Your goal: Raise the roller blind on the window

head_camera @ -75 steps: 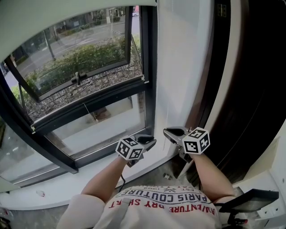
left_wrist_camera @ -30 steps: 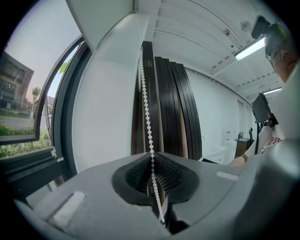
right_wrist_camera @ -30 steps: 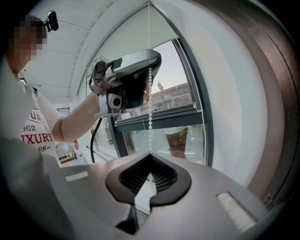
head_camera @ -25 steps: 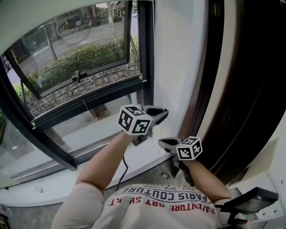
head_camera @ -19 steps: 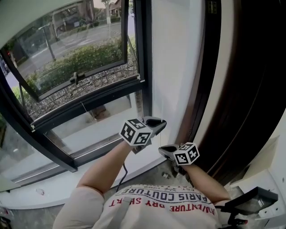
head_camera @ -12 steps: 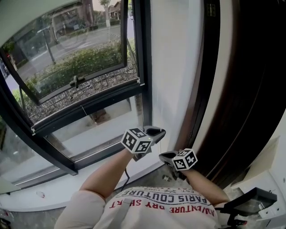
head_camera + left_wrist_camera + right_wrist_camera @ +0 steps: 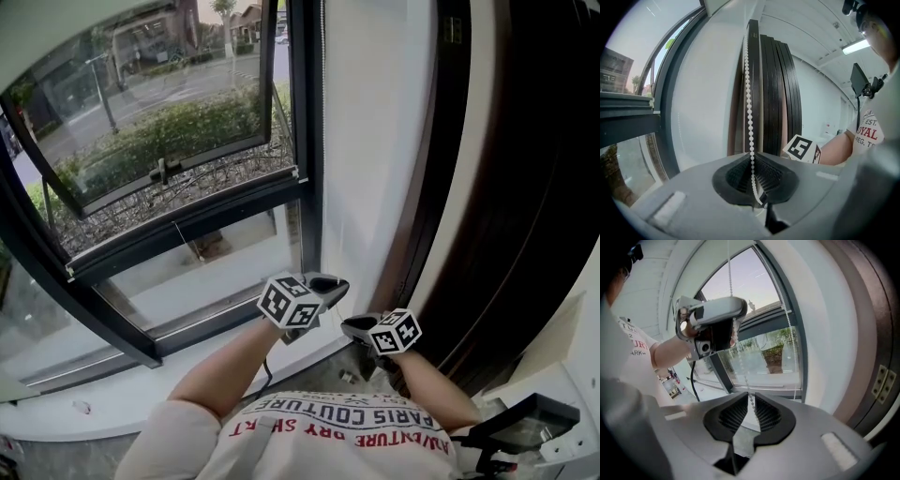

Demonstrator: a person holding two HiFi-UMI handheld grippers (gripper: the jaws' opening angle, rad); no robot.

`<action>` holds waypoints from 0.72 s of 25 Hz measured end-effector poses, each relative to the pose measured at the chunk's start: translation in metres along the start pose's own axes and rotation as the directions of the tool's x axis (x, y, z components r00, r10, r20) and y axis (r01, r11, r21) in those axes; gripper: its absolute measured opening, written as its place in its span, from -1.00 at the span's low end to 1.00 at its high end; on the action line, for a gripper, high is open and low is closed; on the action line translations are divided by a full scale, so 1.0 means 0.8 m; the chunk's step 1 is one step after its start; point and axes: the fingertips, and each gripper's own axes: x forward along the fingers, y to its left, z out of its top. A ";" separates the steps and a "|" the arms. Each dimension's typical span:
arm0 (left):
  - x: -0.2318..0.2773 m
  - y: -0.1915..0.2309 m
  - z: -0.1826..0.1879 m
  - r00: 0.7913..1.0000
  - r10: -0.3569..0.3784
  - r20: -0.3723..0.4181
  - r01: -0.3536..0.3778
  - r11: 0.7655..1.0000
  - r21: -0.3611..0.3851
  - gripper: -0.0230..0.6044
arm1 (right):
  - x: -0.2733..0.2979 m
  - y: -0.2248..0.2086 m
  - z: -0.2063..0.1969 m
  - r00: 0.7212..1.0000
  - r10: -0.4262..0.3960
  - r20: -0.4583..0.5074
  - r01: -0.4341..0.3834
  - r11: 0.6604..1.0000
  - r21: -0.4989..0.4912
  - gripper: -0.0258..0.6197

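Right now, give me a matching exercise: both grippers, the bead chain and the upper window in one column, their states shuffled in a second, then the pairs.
1 left gripper
2 right gripper
3 bead chain
4 upper window

A tilted open outward
B fingers apart, chain between them
C white, running straight up
D fingers shut on the chain

Pairs: 1-D, 2-B, 3-C, 4-A. The right gripper's fingers have just been opening, with the chain between them.

R gripper [image 7: 750, 400] just opening, chain [image 7: 746, 380] between
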 end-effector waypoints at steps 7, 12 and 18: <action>0.001 -0.005 0.002 1.000 -0.020 -0.005 0.020 1.000 0.015 -0.91 | -0.081 -0.023 0.115 0.985 -0.035 0.170 0.047 0.997 -0.063 -0.70; -0.001 -0.012 0.002 1.000 -0.020 -0.008 0.020 0.999 0.040 -0.91 | -0.150 0.006 0.239 0.944 -0.003 0.330 0.068 0.980 -0.188 -0.65; -0.004 -0.021 0.002 1.000 -0.022 -0.018 0.023 0.998 0.053 -0.91 | -0.194 0.069 0.356 0.894 0.107 0.435 0.044 0.946 -0.322 -0.63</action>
